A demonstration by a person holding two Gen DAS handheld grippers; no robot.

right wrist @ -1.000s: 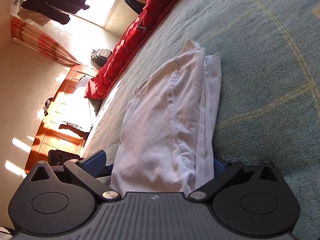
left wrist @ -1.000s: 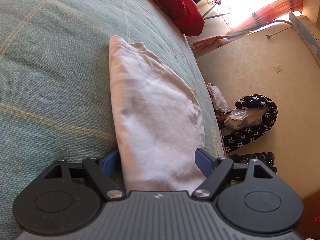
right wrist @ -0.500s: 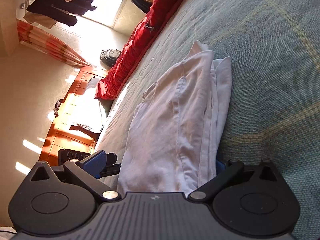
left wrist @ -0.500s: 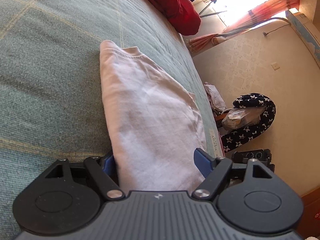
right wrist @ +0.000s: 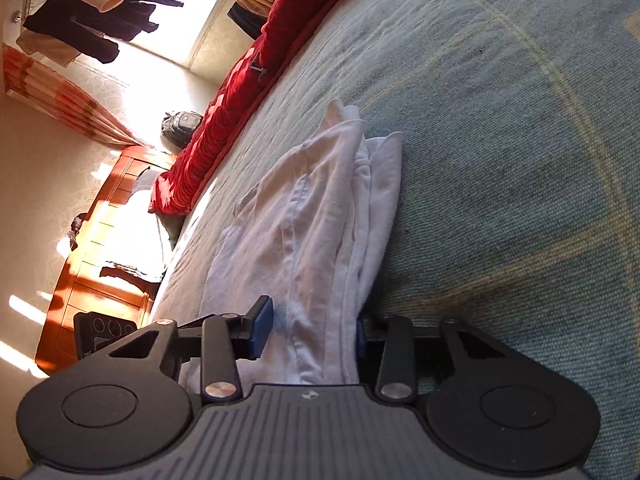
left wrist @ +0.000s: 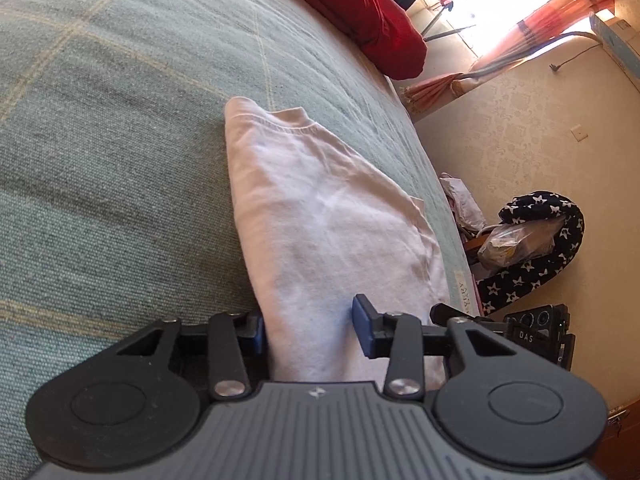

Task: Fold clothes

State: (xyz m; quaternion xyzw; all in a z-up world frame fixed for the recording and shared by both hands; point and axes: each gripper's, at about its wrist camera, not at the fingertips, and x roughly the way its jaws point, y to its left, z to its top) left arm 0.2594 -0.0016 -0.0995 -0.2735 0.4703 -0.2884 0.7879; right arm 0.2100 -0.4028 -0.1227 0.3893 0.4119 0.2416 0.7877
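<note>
I am counting one white garment (left wrist: 332, 236) lying on one green checked bedspread (left wrist: 100, 168), and one red quilt (right wrist: 240, 92) lying along its far edge. I am seeing two grippers: the left gripper (left wrist: 310, 330) and the right gripper (right wrist: 310, 330), each showing two blue pads. I am also counting one star-print cloth (left wrist: 560, 236), one backpack (right wrist: 178, 126) and one wooden cabinet (right wrist: 88, 280).

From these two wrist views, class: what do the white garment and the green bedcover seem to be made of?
White garment: probably soft matte cotton jersey; it shows a stitched hem and limp creases.
Green bedcover: apparently a coarse woven fabric, dull in finish; its grainy weave and pale yellow check lines show.
</note>
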